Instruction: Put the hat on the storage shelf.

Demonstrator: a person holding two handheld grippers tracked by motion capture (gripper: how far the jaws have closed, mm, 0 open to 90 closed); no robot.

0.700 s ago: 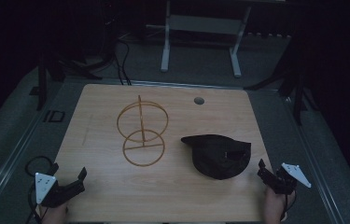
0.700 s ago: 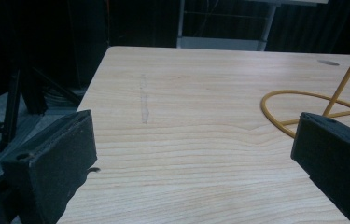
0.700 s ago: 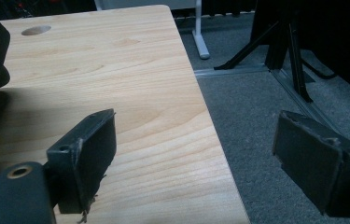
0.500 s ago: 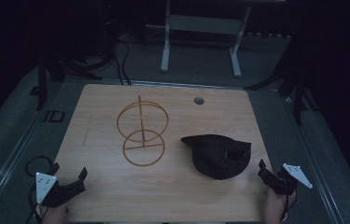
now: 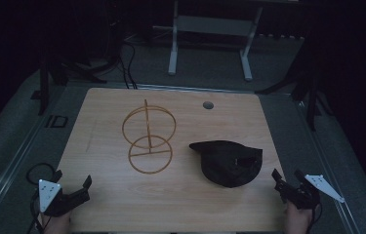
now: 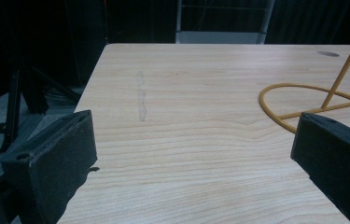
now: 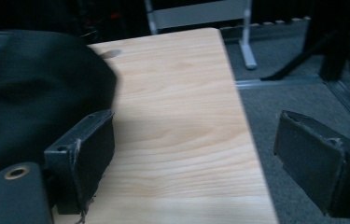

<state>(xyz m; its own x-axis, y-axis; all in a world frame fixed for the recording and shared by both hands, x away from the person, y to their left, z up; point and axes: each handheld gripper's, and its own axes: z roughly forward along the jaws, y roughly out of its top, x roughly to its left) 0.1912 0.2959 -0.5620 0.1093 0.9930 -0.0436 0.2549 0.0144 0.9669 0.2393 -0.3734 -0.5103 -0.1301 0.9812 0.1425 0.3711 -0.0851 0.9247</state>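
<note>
A yellow wire stand [image 5: 149,139] of two rings on an upright rod stands mid-table; its base ring [image 6: 303,100] curves past the right jaw in the left gripper view. A black cap [image 5: 229,161] lies to its right and fills the left of the right gripper view [image 7: 32,93]. My left gripper [image 5: 72,178] rests open at the table's near left corner, with bare wood between its jaws [image 6: 196,123]. Near the front right corner, my right gripper [image 5: 286,174] is open too, just right of the cap, holding nothing [image 7: 196,135].
The wooden table [image 5: 102,112] has a round cable hole [image 5: 208,105] near its far edge. Grey floor surrounds it, with a metal frame [image 5: 210,24] and cables beyond. The table's right edge [image 7: 247,140] runs between my right jaws.
</note>
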